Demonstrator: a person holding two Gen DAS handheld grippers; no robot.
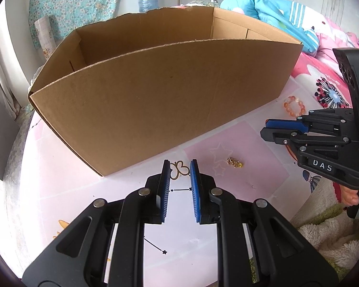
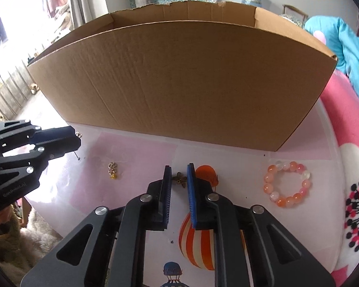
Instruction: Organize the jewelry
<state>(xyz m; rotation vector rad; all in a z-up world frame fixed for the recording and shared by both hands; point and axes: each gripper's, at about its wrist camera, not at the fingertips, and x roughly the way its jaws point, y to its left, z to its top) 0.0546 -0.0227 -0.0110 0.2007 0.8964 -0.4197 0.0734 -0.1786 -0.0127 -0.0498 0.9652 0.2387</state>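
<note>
Floral curtain (image 1: 79, 2); pink bedding (image 2: 342, 124); bright daylight

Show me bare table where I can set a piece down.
Bare patches: between the gold cluster and the dark charm; between that charm and the bead bracelet. Tightest around the charm, flanked by the right gripper's jaws.

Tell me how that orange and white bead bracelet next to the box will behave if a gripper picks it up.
The bead bracelet is a loop of separate round beads, so it will probably sag and swing from wherever it is pinched. Its beads look glossy, so flat pads may slip off one. Pushed on the smooth table, it would likely slide or deform rather than roll away.
</note>
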